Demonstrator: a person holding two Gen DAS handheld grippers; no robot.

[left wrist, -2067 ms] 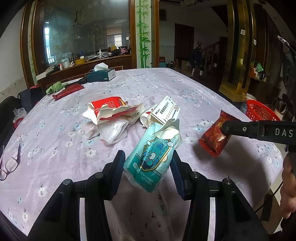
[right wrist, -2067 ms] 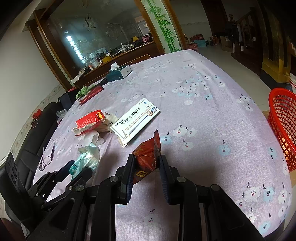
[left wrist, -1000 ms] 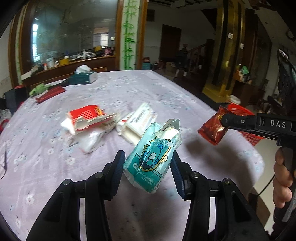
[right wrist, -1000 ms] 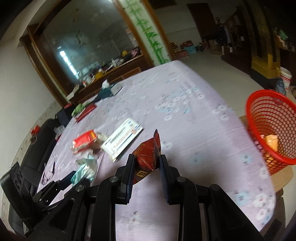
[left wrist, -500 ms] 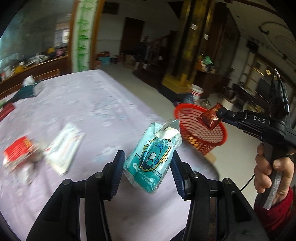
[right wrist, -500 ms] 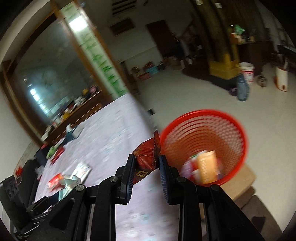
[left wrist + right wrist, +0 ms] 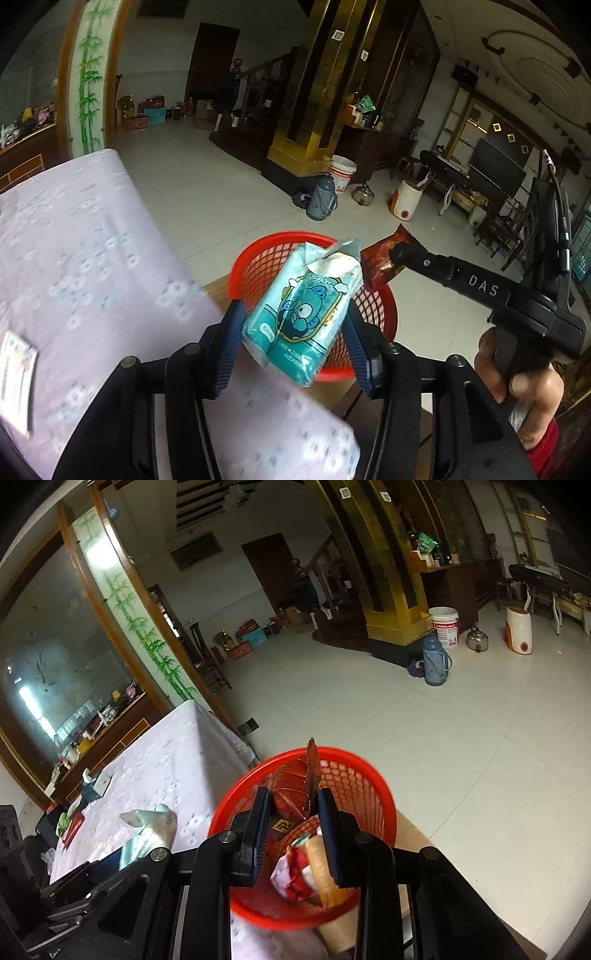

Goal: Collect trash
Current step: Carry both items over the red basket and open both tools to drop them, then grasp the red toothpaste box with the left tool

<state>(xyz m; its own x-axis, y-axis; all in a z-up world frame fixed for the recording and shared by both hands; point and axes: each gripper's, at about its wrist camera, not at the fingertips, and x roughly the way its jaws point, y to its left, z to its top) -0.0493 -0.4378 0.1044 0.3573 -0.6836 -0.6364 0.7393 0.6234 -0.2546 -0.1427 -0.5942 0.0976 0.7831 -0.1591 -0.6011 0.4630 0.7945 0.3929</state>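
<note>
Teal plastic is filling the left gripper (image 7: 295, 345): its jaws are clamping a tissue pack (image 7: 304, 314) printed with a cartoon face, over the table (image 7: 85, 258) edge. Just beyond, the right gripper (image 7: 293, 812) is pinching a dark red snack wrapper (image 7: 291, 801) above the red mesh basket (image 7: 365, 786), which is holding other wrappers on the pale tiled floor (image 7: 461, 720).

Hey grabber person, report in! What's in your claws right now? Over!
Left gripper shut on teal tissue pack. Right gripper shut on red snack wrapper, above red basket. Basket already holds trash. Nothing blocking the drop.
</note>
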